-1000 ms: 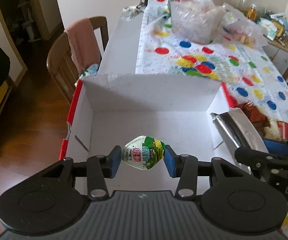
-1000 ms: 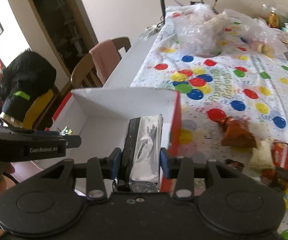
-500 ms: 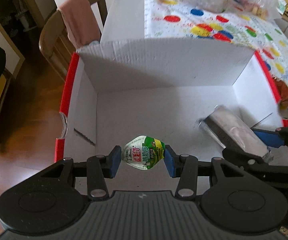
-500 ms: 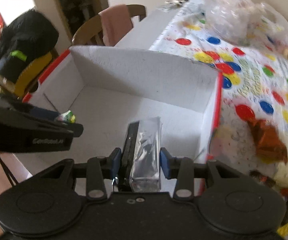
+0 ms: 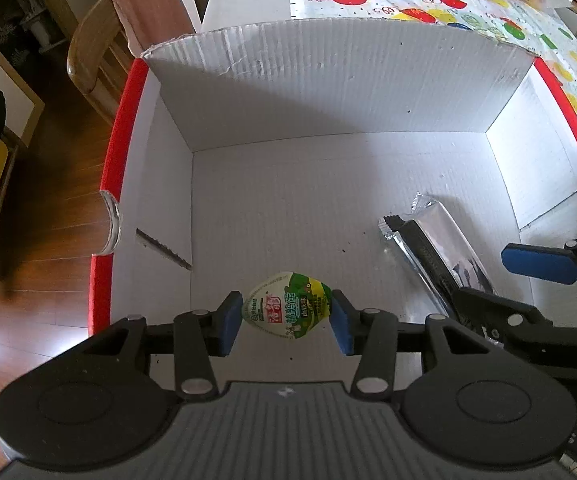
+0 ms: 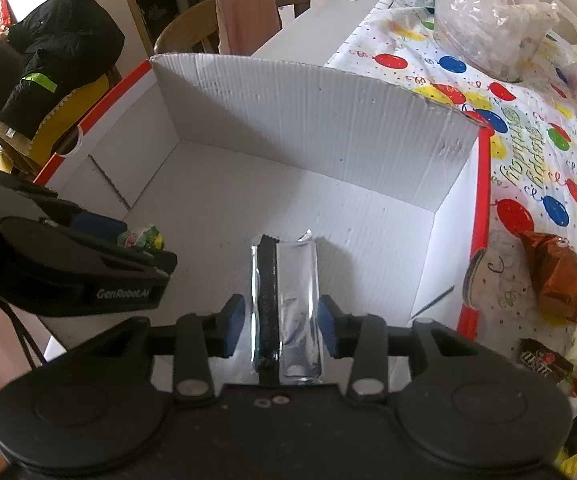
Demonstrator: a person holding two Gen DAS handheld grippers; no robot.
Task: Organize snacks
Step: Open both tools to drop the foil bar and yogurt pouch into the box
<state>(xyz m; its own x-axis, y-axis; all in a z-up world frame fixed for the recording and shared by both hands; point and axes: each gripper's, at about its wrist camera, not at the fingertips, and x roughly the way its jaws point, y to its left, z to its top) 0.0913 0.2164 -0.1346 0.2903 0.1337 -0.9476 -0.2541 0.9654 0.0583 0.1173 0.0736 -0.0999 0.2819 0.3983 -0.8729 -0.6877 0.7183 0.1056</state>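
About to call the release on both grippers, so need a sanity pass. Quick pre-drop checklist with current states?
1. left gripper gripping the green jelly cup: ok, both pads press on it.
2. right gripper gripping the silver packet: ok, held lengthwise between the pads.
3. Both snacks inside the white box, below its rim: ok.
4. Box floor under each snack free: ok, only bare cardboard shows.
5. Grippers clear of each other: ok, a gap shows between them in both views.
6. Snacks touching the box floor: cannot tell; the packet's far end looks close to it, the cup looks still above it.
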